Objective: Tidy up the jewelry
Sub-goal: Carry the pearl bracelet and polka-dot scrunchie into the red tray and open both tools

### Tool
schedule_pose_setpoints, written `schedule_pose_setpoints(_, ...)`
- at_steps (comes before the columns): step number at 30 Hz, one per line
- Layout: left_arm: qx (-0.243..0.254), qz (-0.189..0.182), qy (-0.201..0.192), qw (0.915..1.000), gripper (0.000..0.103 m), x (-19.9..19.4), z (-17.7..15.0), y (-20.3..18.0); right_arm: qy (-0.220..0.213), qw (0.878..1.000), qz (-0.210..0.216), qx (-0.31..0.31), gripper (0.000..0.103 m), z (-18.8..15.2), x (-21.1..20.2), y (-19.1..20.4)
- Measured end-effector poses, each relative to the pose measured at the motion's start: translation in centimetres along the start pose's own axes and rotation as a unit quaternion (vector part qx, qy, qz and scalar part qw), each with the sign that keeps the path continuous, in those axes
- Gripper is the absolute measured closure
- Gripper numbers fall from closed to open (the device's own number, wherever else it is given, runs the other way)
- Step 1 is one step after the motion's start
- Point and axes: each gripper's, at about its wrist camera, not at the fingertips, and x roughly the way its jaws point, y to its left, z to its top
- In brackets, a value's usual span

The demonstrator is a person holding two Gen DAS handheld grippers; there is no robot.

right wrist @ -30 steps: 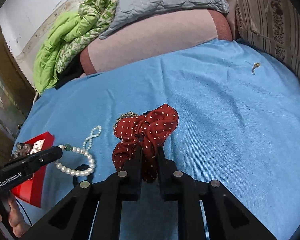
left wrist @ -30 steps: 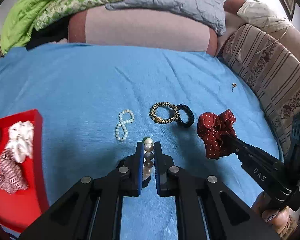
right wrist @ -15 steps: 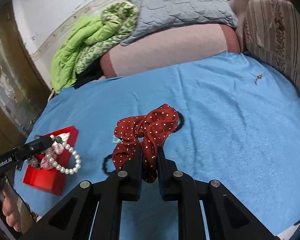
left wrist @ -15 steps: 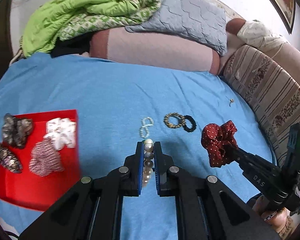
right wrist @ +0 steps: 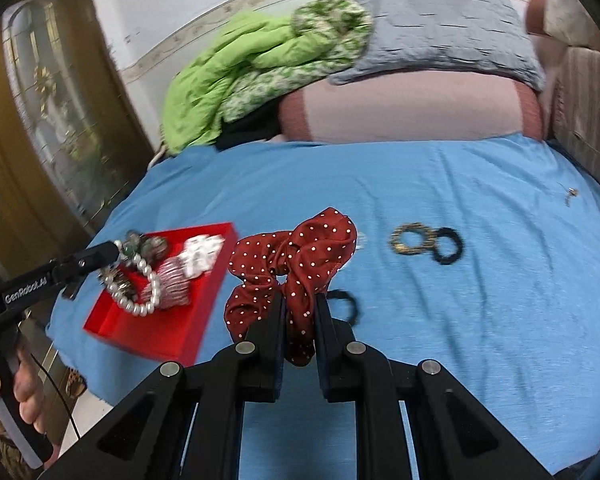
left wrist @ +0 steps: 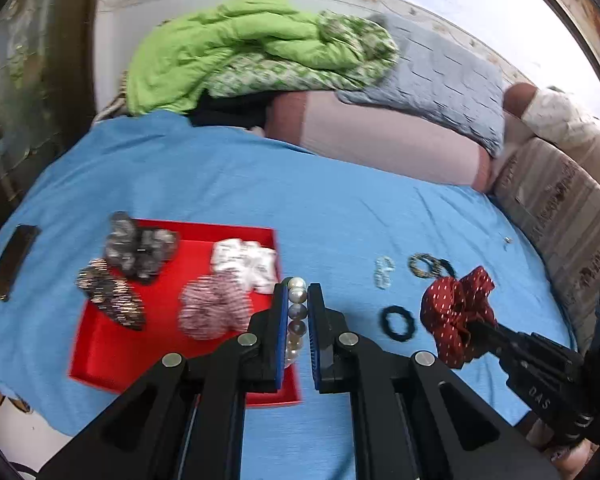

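Observation:
My left gripper (left wrist: 298, 294) is shut on a white pearl bracelet (left wrist: 297, 312), held above the right edge of the red tray (left wrist: 112, 352); in the right wrist view the pearl bracelet (right wrist: 138, 296) hangs from that gripper (right wrist: 114, 250) over the red tray (right wrist: 140, 332). My right gripper (right wrist: 299, 306) is shut on a dark red polka-dot scrunchie (right wrist: 300, 256), lifted above the blue bedsheet; the left wrist view shows the scrunchie (left wrist: 456, 312) to the right. In the tray lie several scrunchies, among them a white one (left wrist: 246, 262) and a pink striped one (left wrist: 212, 308).
On the blue sheet (right wrist: 460, 300) lie a pale bead bracelet (left wrist: 383, 273), a gold bead bracelet (right wrist: 410, 238), two black hair ties (right wrist: 446, 246) (left wrist: 397, 322) and a small earring (right wrist: 569, 194). A dark phone (left wrist: 12, 260) lies left of the tray. Pillows and a green quilt (left wrist: 240, 48) are stacked behind.
Both grippers have risen and swung left with their loads. The red tray has come from the left edge to just under the pearls, and the loose bracelets now lie farther off.

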Motion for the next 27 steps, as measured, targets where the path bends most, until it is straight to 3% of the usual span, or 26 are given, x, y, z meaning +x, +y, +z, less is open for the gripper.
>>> schedule_pose_setpoints(14,-0.024,0.077,0.002,0.9967,0.094,0.0,-2.3,9.8,0.059,0.993,0.039,-0.099,0.089,-0.7,6.7,12.0)
schedule_pose_setpoints(27,-0.048,0.095,0.038,0.9936,0.094,3.3,-3.7,15.6,0.110,0.984,0.037,-0.136,0.088,-2.5,13.3,17.5)
